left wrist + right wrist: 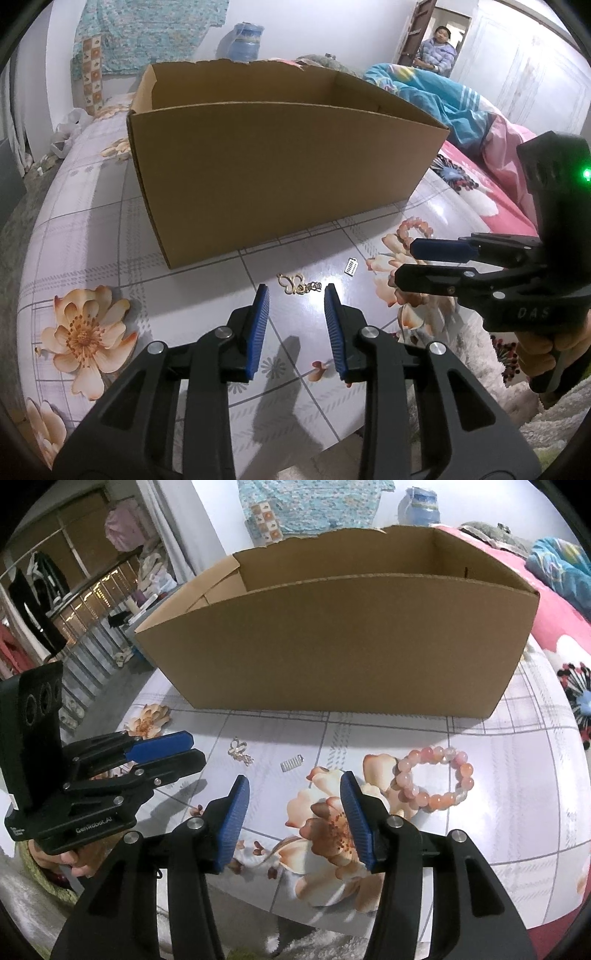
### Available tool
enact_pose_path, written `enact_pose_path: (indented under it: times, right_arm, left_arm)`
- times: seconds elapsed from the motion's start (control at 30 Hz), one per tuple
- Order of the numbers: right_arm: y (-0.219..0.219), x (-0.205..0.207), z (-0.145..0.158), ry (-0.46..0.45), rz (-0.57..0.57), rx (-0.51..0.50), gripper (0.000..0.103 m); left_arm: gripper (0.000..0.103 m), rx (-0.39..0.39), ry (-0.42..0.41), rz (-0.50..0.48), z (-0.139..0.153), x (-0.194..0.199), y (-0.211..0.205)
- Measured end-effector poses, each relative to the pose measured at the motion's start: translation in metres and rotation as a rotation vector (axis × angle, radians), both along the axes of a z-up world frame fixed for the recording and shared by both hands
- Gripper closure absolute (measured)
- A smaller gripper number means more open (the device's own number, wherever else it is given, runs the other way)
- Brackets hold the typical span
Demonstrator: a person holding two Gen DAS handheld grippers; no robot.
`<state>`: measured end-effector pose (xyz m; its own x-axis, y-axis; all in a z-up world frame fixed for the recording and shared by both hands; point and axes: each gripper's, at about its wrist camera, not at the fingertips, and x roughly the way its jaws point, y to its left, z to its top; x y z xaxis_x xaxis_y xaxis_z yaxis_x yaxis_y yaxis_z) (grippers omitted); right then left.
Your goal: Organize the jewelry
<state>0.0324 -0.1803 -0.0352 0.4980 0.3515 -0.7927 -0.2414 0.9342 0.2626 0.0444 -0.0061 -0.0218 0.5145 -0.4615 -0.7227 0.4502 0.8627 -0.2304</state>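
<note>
Hovering side by side over the flowered cloth [92,229] of the desk, both tools point down and forward at the scattered jewelry. The left tool [296,291] stands released, its blue pads [260,317] parted with nothing between them; the gold butterfly pendant [295,286] lies on the cloth just past its tips, roughly in line with the gap. A small silver charm [351,266] rests a little farther out and to that tool's right, between the two tools.

The right tool [294,782] is also released, its pads set wider apart and empty, hanging above a printed peach flower. The pink bead bracelet [432,775] lies flat on the cloth just to the right of its right finger [356,812], close beside it but not touching. From this tool's view the silver charm sits ahead and slightly left of its gap, with the butterfly pendant farther left, near the tips of the left tool.

An open cardboard box [280,177] stands beyond all three pieces, straight ahead of both tools, its near wall upright and its back rim torn unevenly. Nothing can be seen inside it from these angles. A hand [535,354] grips the right tool's handle at the edge of the left view. Behind the box lie a blue quilt [436,96] and pink bedding, and a person [437,50] sits in the doorway.
</note>
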Motion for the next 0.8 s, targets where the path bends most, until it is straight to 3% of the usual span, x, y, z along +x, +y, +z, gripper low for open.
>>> enact_pose_path:
  times: [0.3, 0.63, 0.8]
  right_arm:
    - [0.001, 0.0, 0.004, -0.021, 0.007, -0.001, 0.053]
    - [0.003, 0.0, 0.0, -0.022, 0.026, 0.023, 0.053]
    - [0.0, 0.0, -0.005, -0.019, 0.028, 0.04, 0.053]
  left_arm:
    - [0.074, 0.018, -0.009, -0.002, -0.003, 0.003, -0.008]
    - [0.074, 0.101, -0.04, -0.001, -0.006, 0.016, -0.021]
    - [0.075, 0.181, -0.036, -0.007, -0.016, 0.017, -0.032]
